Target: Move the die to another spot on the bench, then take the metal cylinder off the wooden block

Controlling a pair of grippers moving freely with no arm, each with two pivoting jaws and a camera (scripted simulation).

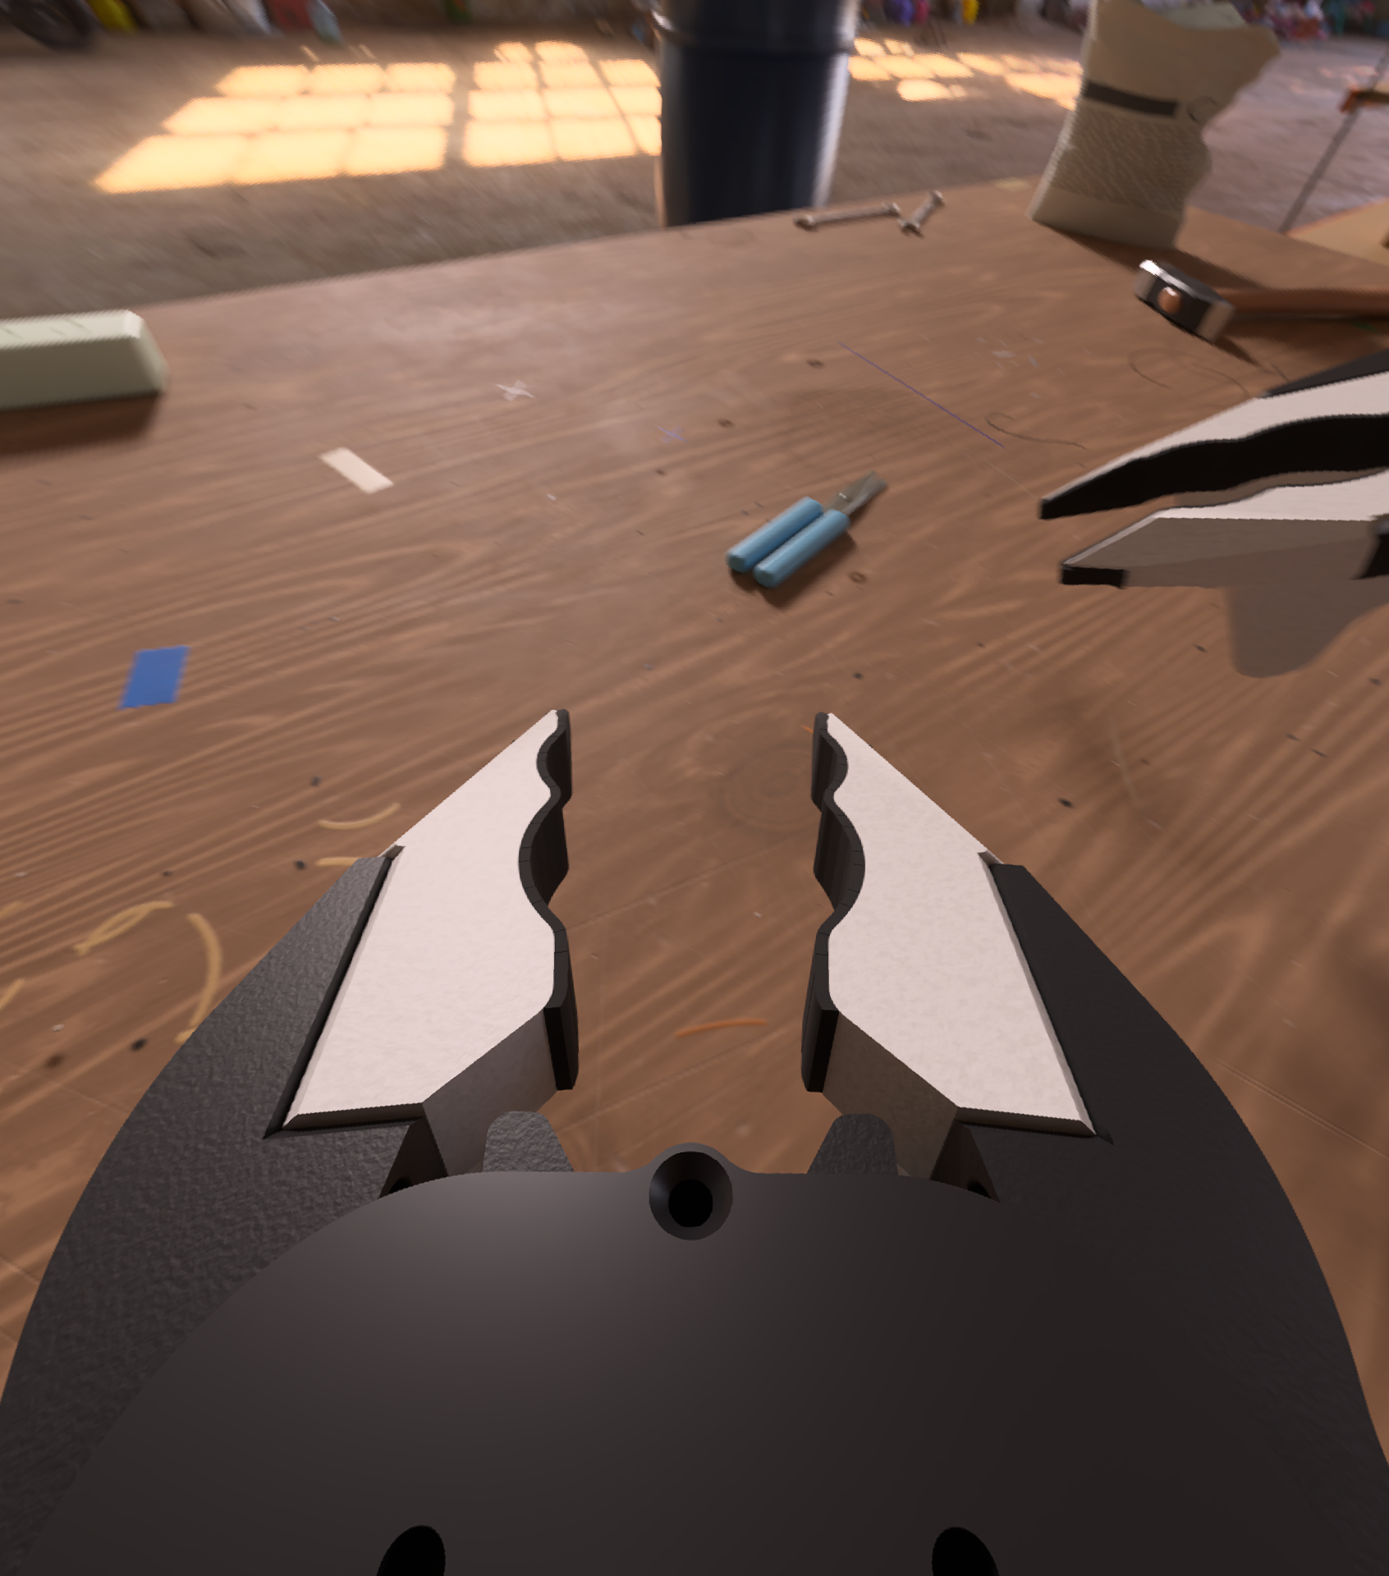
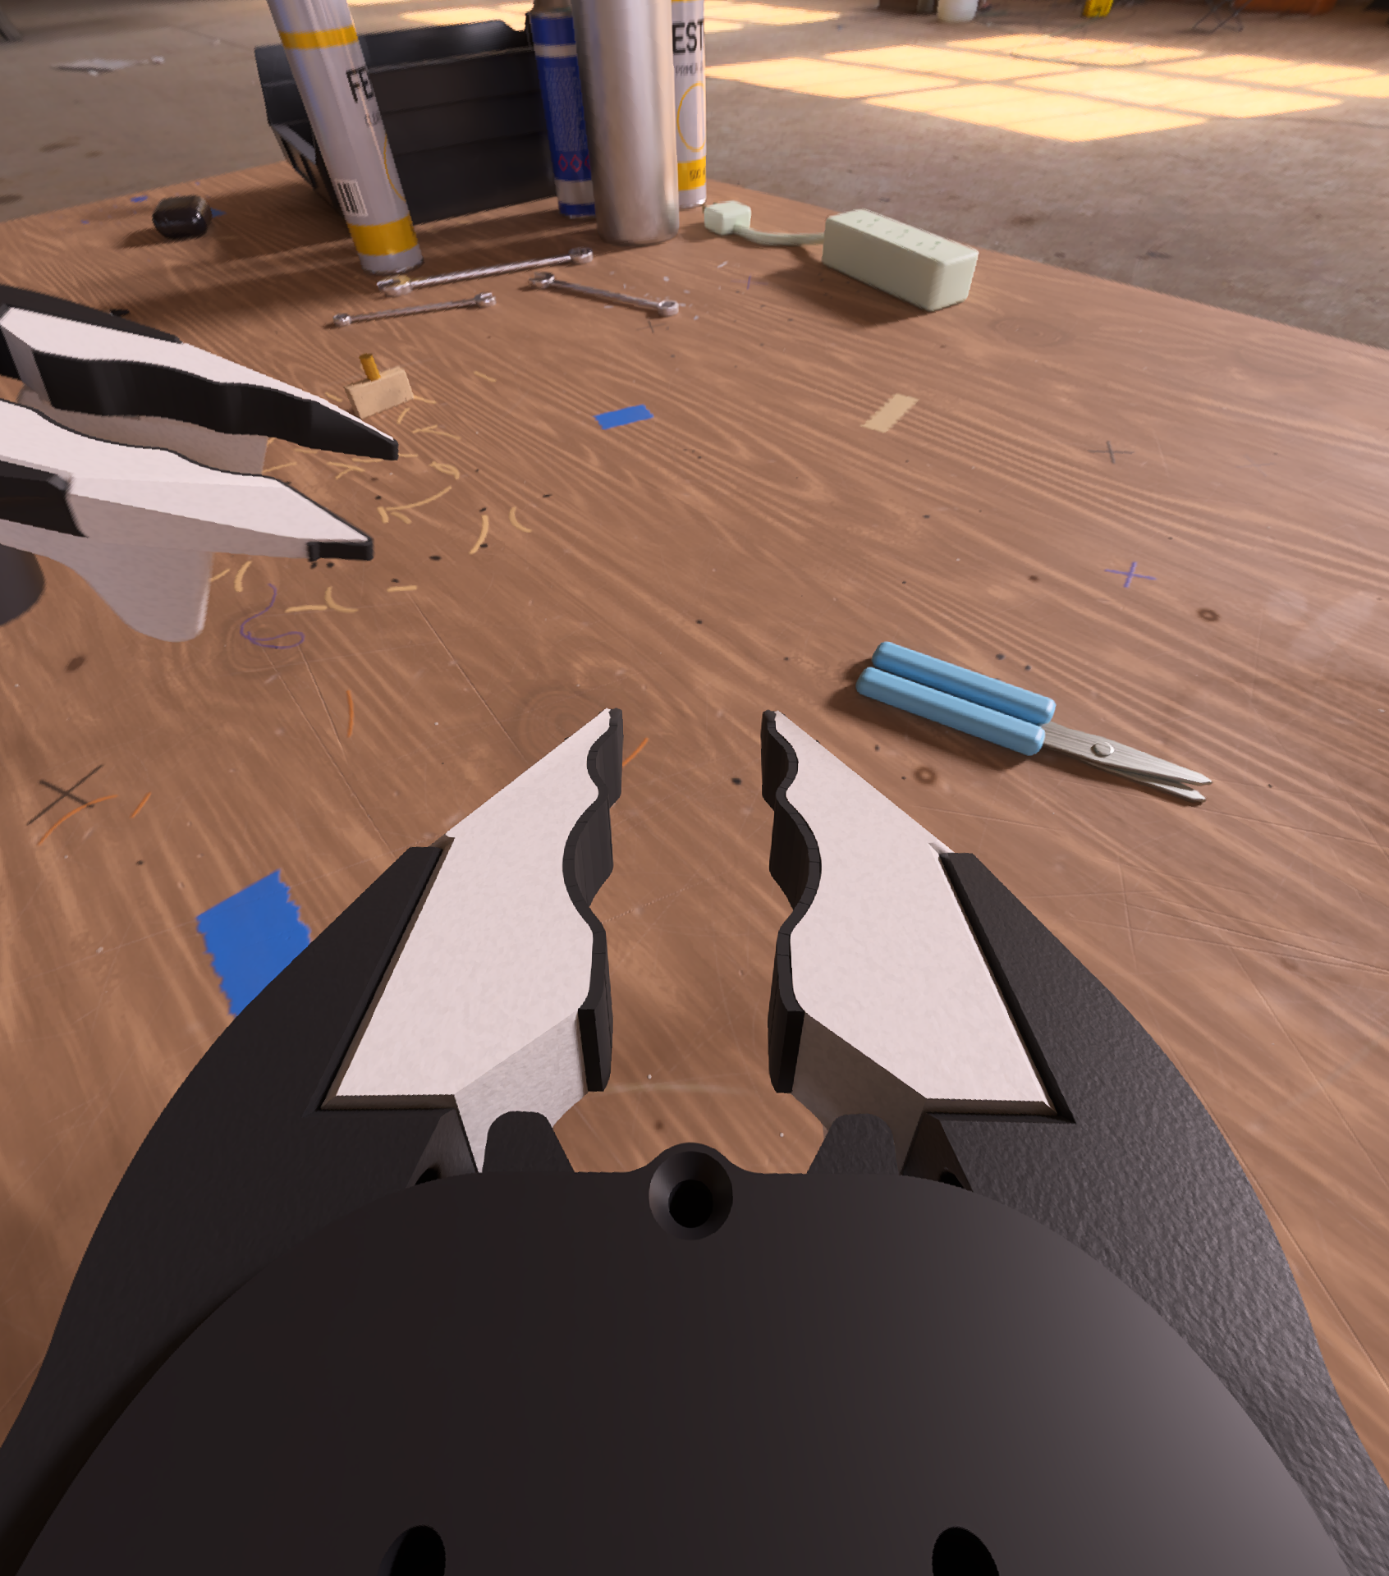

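Note:
A small pale wooden block (image 2: 381, 392) stands far off on the bench, left of centre in the right wrist view, with a short yellow metal cylinder (image 2: 369, 366) upright on it. A small dark rounded object (image 2: 181, 216) lies at the far left edge; I cannot tell if it is the die. My right gripper (image 2: 691, 716) is open and empty, low over bare bench. My left gripper (image 1: 691, 721) is open and empty too. It also shows in the right wrist view (image 2: 380, 499), with its tips near the block. The right gripper shows at the right of the left wrist view (image 1: 1053, 541).
Blue-handled scissors (image 2: 964, 699) lie right of my right gripper and show in the left wrist view (image 1: 802, 533). A power strip (image 2: 900, 256), wrenches (image 2: 486, 273), spray cans (image 2: 350, 128) and a black bin (image 2: 452, 111) stand at the back. A hammer (image 1: 1186, 298) and a sack (image 1: 1135, 128) are far right.

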